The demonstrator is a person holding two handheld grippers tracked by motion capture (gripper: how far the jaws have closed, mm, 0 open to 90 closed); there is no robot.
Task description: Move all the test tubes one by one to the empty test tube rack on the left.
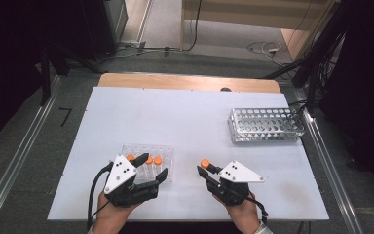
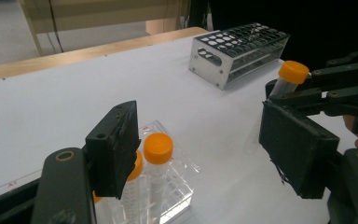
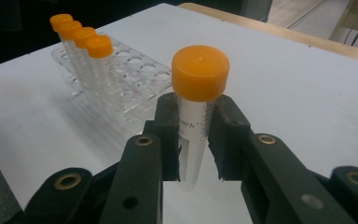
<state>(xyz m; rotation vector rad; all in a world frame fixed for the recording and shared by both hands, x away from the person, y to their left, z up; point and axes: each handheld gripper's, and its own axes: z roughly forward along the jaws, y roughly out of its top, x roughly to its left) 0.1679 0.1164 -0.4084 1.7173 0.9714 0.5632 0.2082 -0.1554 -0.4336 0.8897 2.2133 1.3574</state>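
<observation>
White board covers the bench (image 1: pixel 185 122), whose wooden edge shows at the far side, with grey floor around it. Right gripper (image 1: pixel 209 168): its fingers (image 3: pixel 168 126) are closed on a clear centrifuge tube (image 3: pixel 193 135) with an orange screw cap (image 3: pixel 200 72), clamping the tube body just below the cap; the tube stands upright above the board, to the right of the clear plastic rack (image 1: pixel 168 161). Left gripper (image 1: pixel 151 168): its fingers (image 2: pixel 116 144) stand apart, gripping nothing, and sit over the near side of the clear plastic rack. That rack lies at the near left of the board and carries a row of orange-capped tubes (image 3: pixel 81 37), four by count in the right gripper view. Metal tube rack (image 1: pixel 265 124): perforated, set at the far right of the board, well apart from both grippers. Hands of the person enter from the near edge, one behind each gripper.
</observation>
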